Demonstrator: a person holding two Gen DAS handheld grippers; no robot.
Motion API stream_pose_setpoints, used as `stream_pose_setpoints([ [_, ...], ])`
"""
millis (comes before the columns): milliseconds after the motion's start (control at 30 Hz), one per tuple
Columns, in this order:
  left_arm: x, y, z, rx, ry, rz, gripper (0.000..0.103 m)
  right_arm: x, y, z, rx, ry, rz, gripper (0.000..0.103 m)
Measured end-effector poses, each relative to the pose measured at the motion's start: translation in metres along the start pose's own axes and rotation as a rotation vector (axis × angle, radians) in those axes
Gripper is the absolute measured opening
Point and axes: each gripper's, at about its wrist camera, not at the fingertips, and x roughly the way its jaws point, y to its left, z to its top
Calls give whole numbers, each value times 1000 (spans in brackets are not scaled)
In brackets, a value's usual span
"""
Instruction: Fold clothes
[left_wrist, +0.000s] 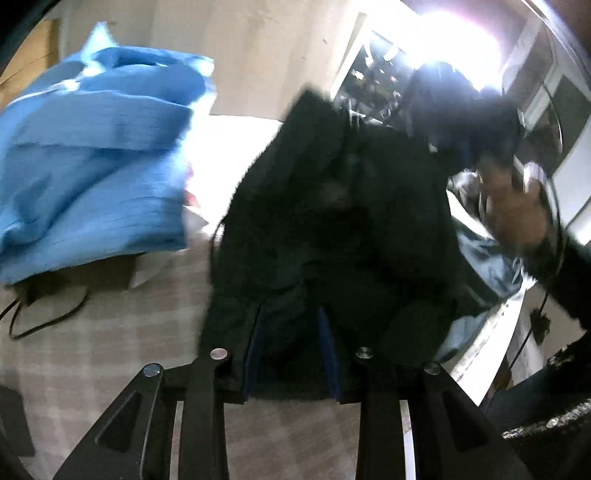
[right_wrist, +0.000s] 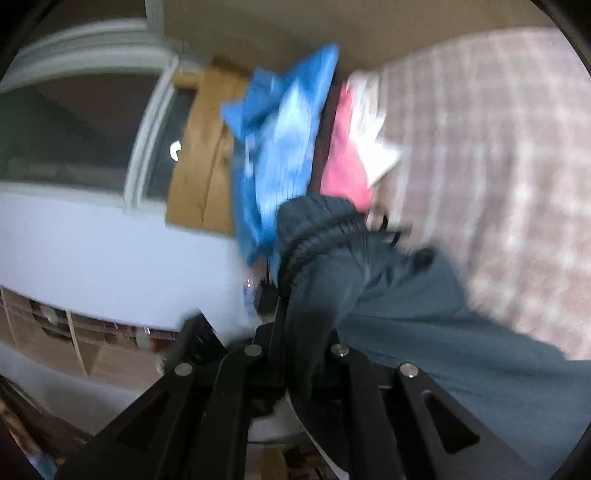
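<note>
A dark garment (left_wrist: 332, 206) rises in front of my left gripper (left_wrist: 290, 314), and its cloth fills the gap between the blue pads (left_wrist: 255, 350), which hold it. In the right wrist view the same grey-blue garment (right_wrist: 406, 295) shows a gathered elastic waistband (right_wrist: 314, 229). My right gripper (right_wrist: 299, 317) is shut on the cloth just below that band. In the left wrist view the person's hand (left_wrist: 517, 214) lifts the garment's far end at the upper right, blurred against the light.
A crumpled blue garment (left_wrist: 92, 147) (right_wrist: 280, 140) lies on the checked bed sheet (left_wrist: 110, 332) (right_wrist: 498, 147). Pink cloth (right_wrist: 343, 166) and white cloth (right_wrist: 373, 147) sit beside it. A black cable (left_wrist: 48, 317) trails under the blue pile. A bright window (left_wrist: 454, 37) glares behind.
</note>
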Motion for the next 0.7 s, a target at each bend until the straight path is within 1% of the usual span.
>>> stream_pose_setpoints([
  [33,-4,5,-3,-20,-1,4,31,20,3,-10,-18,46,-7,7],
  [67,-5,9,-6,-30,8,14,31,39,5,-18,-27,114,-42,12],
  [100,-5,12,-10,-30,24,32,31,58,7,-27,-37,182,-78,14],
  [167,-3,13,-14,-24,52,44,31,69,11,-44,-41,277,-169,14],
  [200,-3,12,-15,-14,59,36,31,57,13,-48,-51,253,-175,15],
  [233,-4,9,-16,-2,58,31,32,45,16,-52,-62,229,-183,20],
  [267,-7,7,-14,16,54,23,33,22,20,-58,-89,179,-200,32],
  [300,-8,4,-12,32,45,16,37,3,23,-63,-117,136,-233,47],
  [333,-12,2,-13,39,37,10,40,-15,24,-72,-155,103,-291,53],
  [367,-15,0,-16,45,30,0,41,-34,26,-81,-192,72,-348,56],
  [400,-20,5,-17,54,28,-15,42,-43,23,-92,-210,77,-397,56],
  [433,-18,5,-15,64,31,-9,43,-53,20,-102,-228,83,-446,56],
  [533,-16,11,-5,94,45,20,43,-61,0,-136,-267,131,-637,56],
  [567,-16,14,-2,103,50,30,44,-55,-3,-147,-303,164,-688,56],
  [600,-19,18,0,105,53,37,48,-50,-6,-158,-339,197,-738,56],
  [700,-16,26,5,115,74,7,54,-25,-2,-181,-458,268,-795,56],
])
